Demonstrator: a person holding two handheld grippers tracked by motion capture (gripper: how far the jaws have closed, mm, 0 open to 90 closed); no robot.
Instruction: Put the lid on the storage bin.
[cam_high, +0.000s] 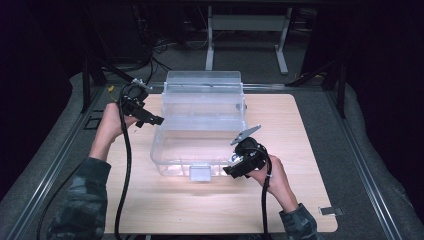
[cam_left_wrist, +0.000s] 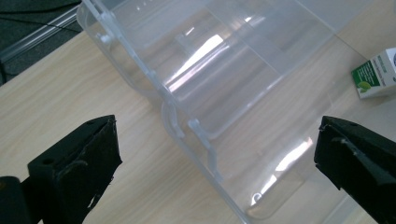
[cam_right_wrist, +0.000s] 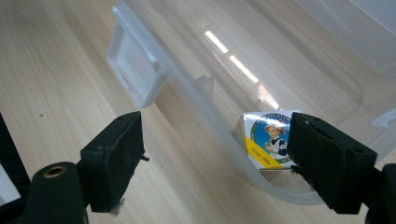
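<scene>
A clear plastic storage box (cam_high: 159, 145) stands mid-table with its lid (cam_high: 202, 82) tipped open at the back and a latch (cam_high: 200, 172) on its front wall. My left gripper (cam_high: 150, 120) hovers open by the box's left wall, and in the left gripper view its jaws (cam_left_wrist: 215, 154) span the box's rim (cam_left_wrist: 180, 126). At the front right corner my right gripper (cam_high: 234, 170) is open, one jaw outside the wall and one over the inside (cam_right_wrist: 215, 163). A small picture carton (cam_right_wrist: 266, 142) lies in that corner, partly hidden by the right jaw. A green and white carton (cam_left_wrist: 376, 74) shows at the far right.
The box rests on a light wooden tabletop (cam_high: 310, 150) ringed by grey padding and metal rails. A small metal clip (cam_high: 330, 211) lies off the board's front right corner. A white table frame (cam_high: 247, 30) stands on the floor behind.
</scene>
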